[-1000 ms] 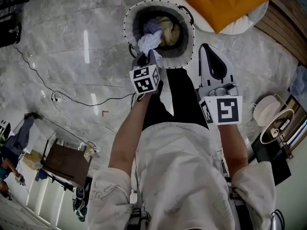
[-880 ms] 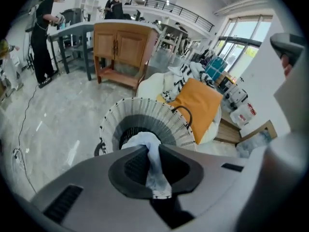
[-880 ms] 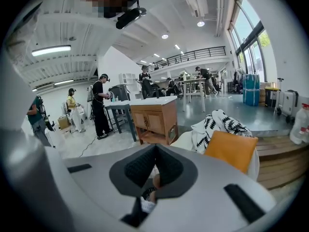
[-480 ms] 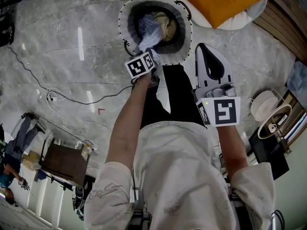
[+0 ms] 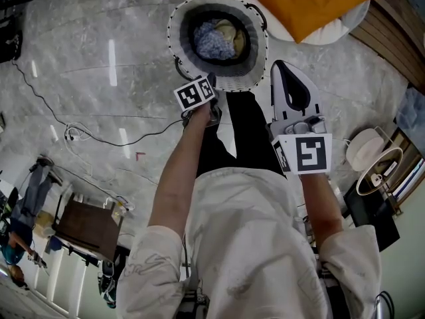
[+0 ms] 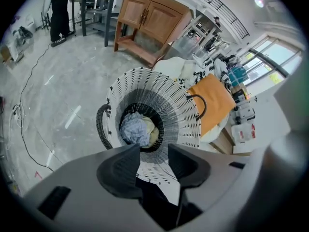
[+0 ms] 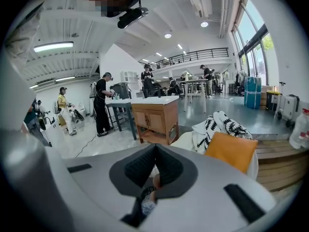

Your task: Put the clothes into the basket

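Blue-white garment (image 6: 134, 129) lies bunched at bottom of basket (image 6: 181, 115), beside beige piece (image 6: 151, 132), straight ahead beyond left gripper (image 6: 153, 150) tips. Left jaws spread, nothing between; poised over near rim, likely drop position. Right gripper (image 7: 155, 148) jaws pressed together, empty, aimed out at room: apparently idle.

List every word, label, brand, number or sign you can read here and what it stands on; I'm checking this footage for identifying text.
No readable text in any view.
Left gripper cube: a black-and-white square marker, a pattern, not letters.
Right gripper cube: the same kind of marker.
White containers past the orange cushion: reddish label patches, too small to read.
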Available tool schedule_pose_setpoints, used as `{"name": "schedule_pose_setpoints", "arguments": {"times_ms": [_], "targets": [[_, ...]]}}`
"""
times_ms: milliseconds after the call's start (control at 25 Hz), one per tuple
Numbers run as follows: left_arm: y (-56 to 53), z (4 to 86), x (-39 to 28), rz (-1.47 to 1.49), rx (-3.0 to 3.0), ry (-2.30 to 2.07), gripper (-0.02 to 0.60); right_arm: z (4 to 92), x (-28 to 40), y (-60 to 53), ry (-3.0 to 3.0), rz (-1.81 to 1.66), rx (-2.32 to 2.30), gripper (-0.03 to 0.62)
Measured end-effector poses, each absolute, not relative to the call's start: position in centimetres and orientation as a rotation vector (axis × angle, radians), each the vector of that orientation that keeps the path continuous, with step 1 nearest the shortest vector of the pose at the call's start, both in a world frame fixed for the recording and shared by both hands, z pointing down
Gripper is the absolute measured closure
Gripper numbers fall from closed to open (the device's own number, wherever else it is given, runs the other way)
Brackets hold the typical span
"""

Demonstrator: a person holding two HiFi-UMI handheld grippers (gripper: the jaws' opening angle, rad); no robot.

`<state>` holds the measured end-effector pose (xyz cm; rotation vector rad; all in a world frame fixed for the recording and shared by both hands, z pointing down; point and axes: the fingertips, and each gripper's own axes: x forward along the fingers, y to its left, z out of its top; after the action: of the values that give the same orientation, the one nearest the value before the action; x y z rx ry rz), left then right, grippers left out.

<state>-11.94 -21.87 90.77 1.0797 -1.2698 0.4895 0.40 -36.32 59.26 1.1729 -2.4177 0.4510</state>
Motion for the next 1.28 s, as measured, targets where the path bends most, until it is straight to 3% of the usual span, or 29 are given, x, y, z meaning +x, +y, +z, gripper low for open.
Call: {"name": "schedule_pose_setpoints", "arguments": {"times_ms": [480,1280], "targets": [[-22.2,83.1,-13.3,0.484,1.328,-1.343,0.405,55.0,-0.5,-35.2,-2.434,0.360,1.221,0.606],[-28.1,56.4,-14.8,0.425,1.979,-1.709,0.405,40.9,-1.4,-33.5,-2.564,0.164,1.405,0.606]]}}
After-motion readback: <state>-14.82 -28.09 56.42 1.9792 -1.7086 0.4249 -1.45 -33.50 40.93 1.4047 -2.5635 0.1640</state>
